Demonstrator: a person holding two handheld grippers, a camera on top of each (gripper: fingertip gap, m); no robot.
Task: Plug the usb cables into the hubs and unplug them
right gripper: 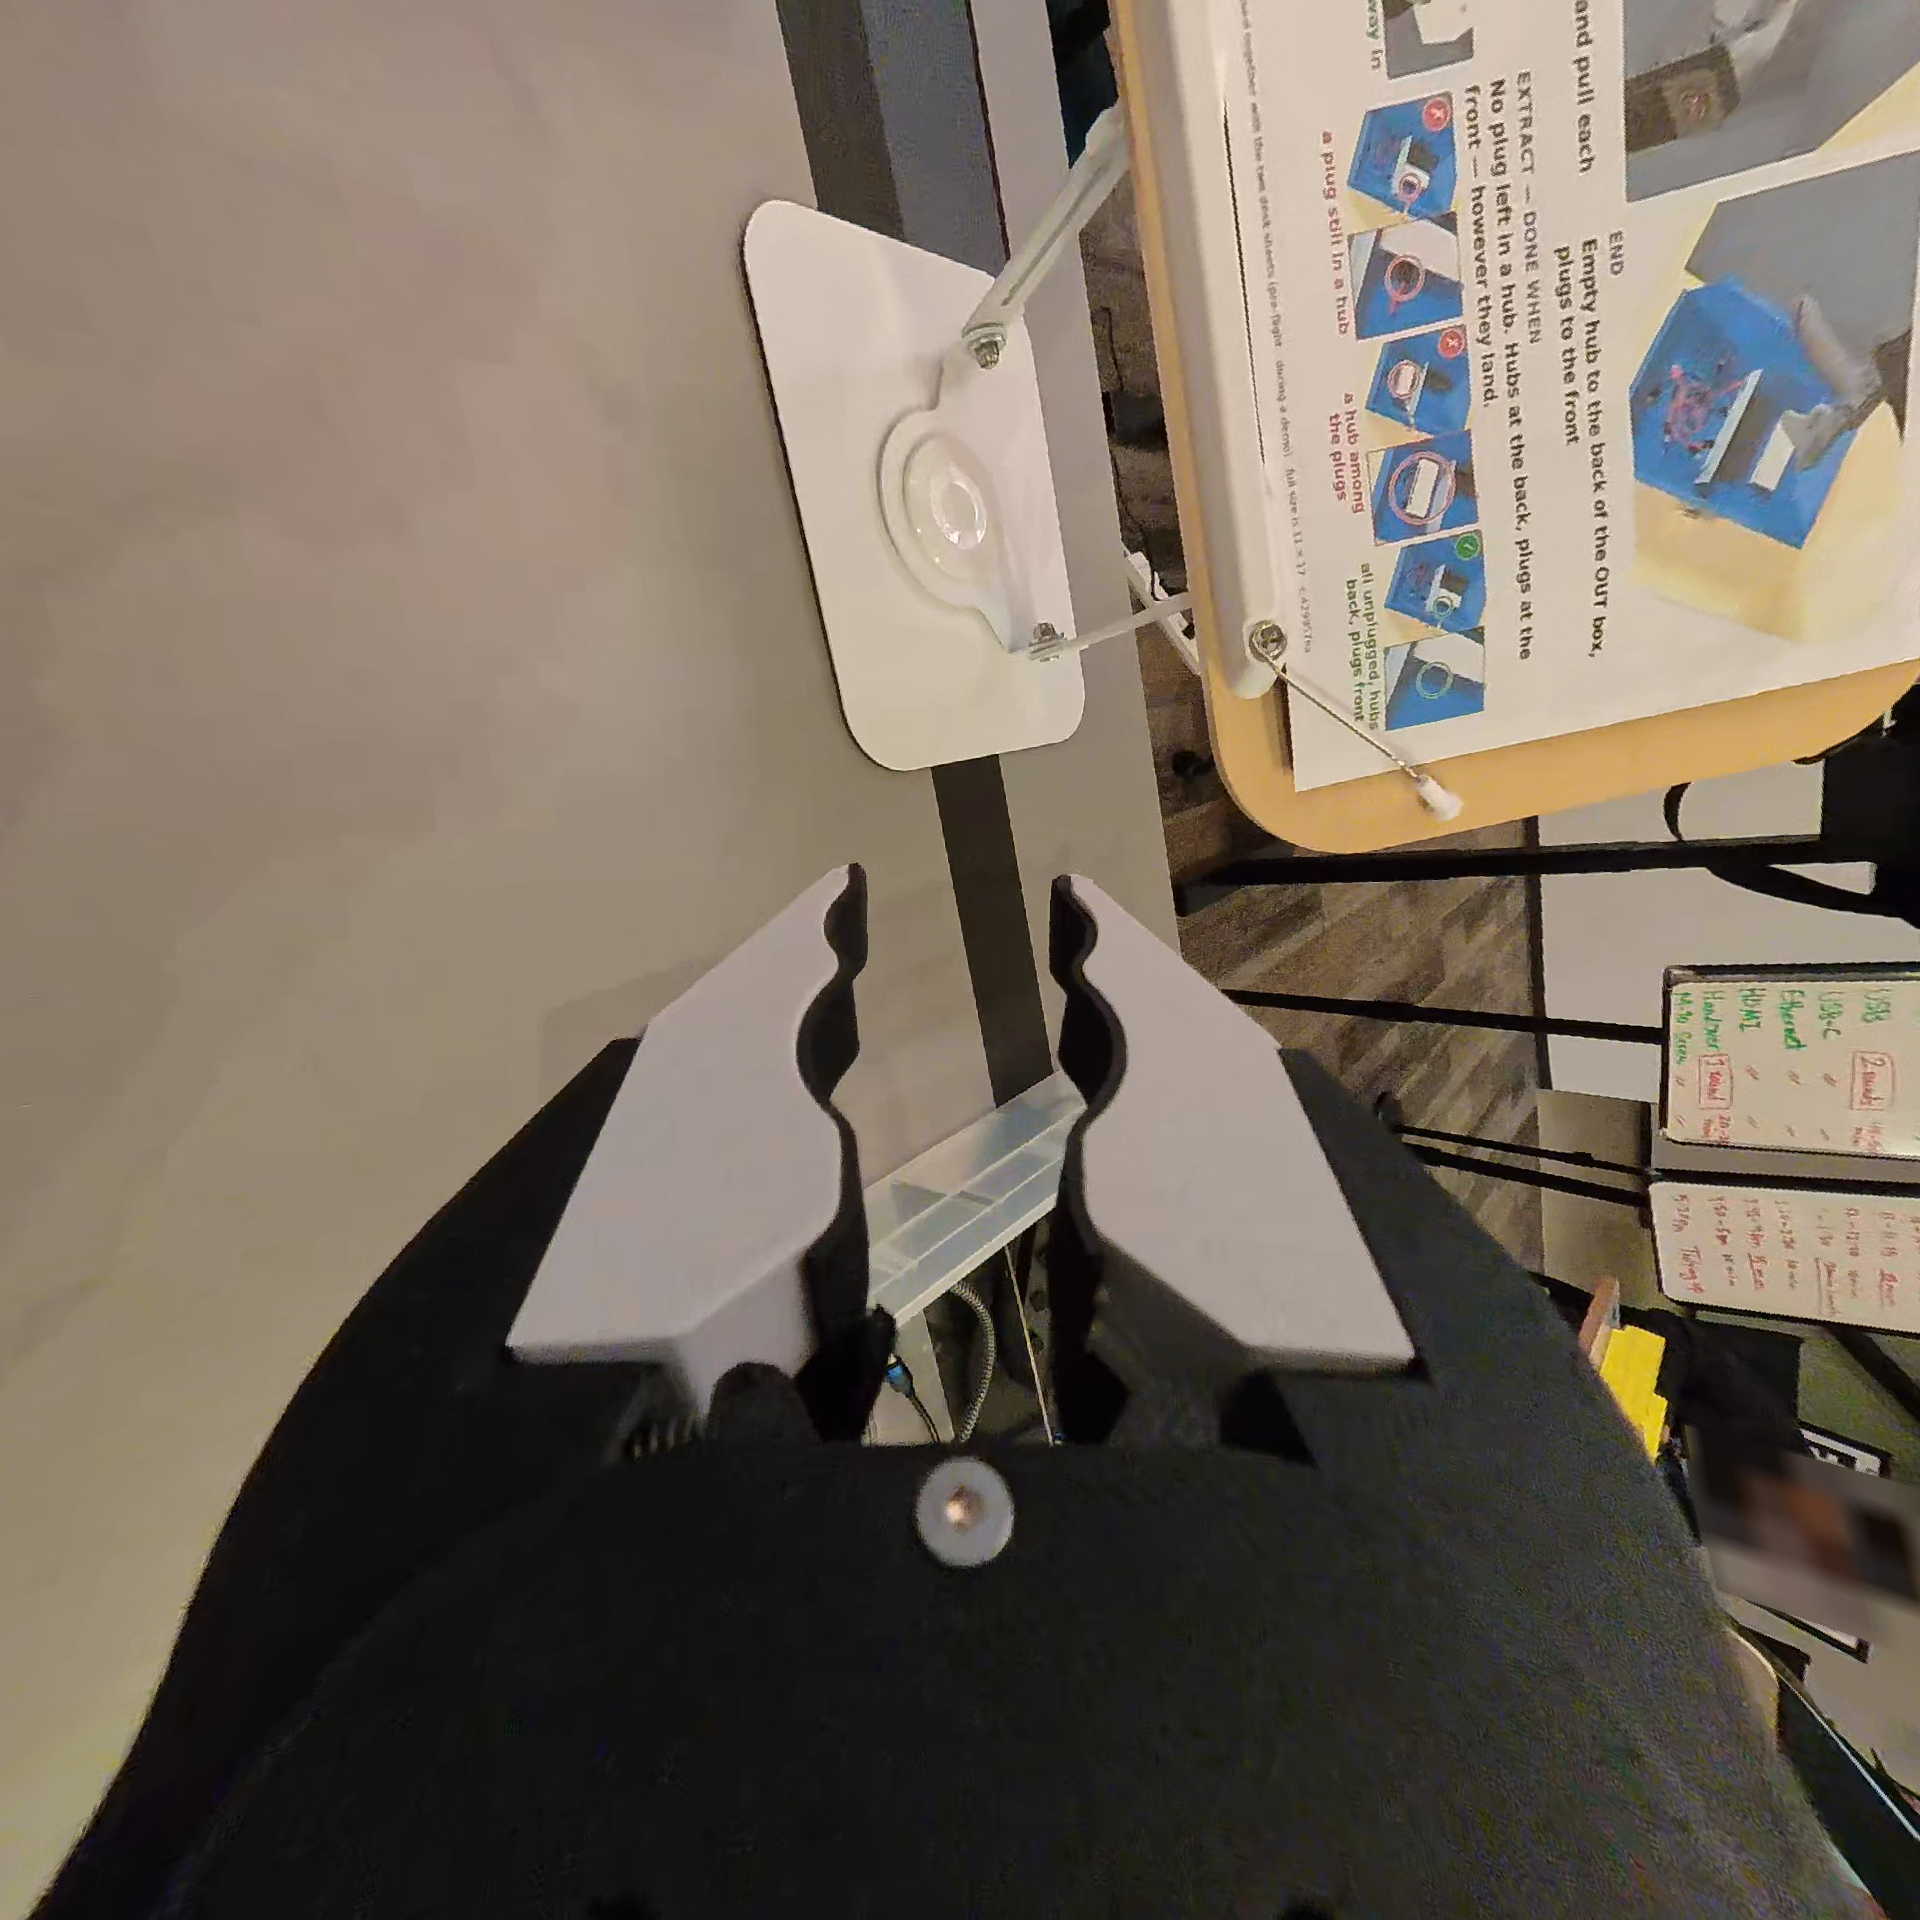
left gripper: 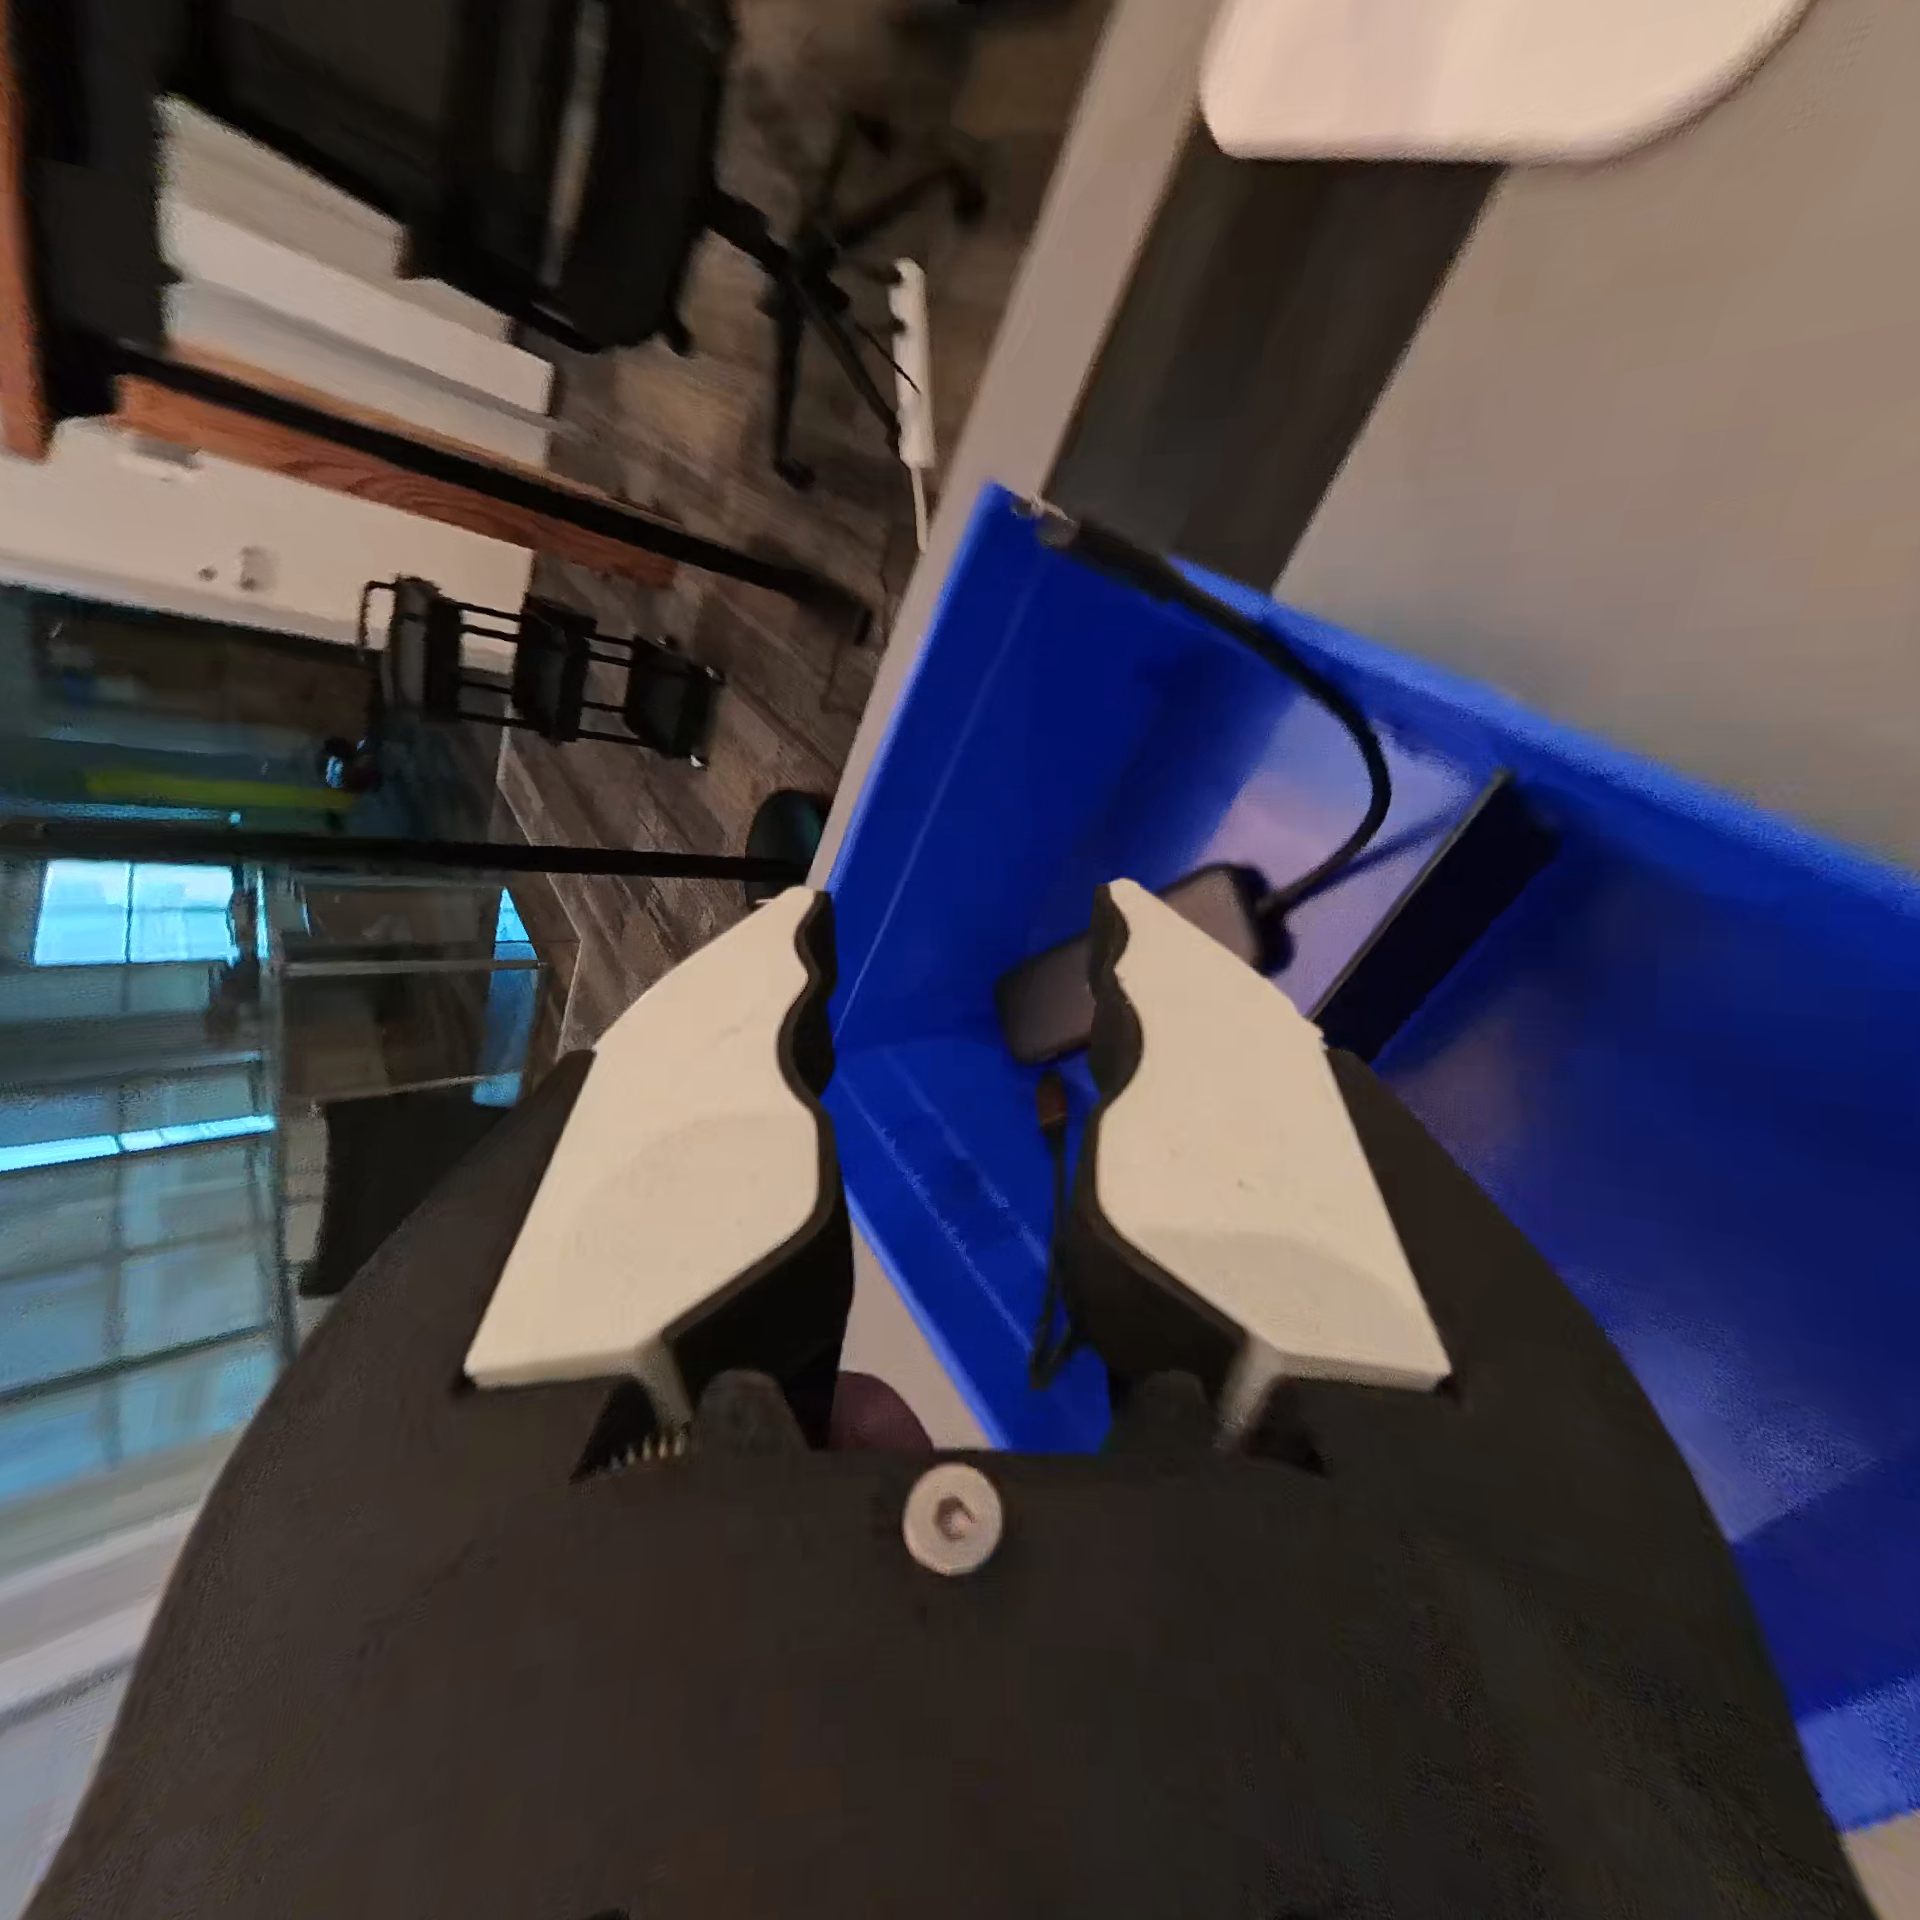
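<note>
In the left wrist view a blue box [left gripper: 1039, 727] stands on a grey table. Two dark USB hubs lie inside it: one [left gripper: 1044, 1003] just past my right fingertip, the other [left gripper: 1210, 894] behind it, with a black cable [left gripper: 1340, 717] running up over the box's rim. A thin cable with a plug [left gripper: 1051, 1107] lies on the box floor between my fingers. My left gripper [left gripper: 961, 914] is open and empty at the box's near wall. My right gripper [right gripper: 958, 888] is open and empty over the grey table [right gripper: 364, 623]; no hub shows in its view.
A dark divider [left gripper: 1434, 914] splits the blue box. In the right wrist view a white stand base [right gripper: 914, 499] holds a tilted board with an instruction sheet [right gripper: 1507, 416]. A clear plastic tray [right gripper: 966, 1195] and braided cables [right gripper: 982, 1340] lie below my fingers. Beyond the table's edge are floor, chairs and whiteboards. Spacing between my two grippers at the tips: around 45 cm.
</note>
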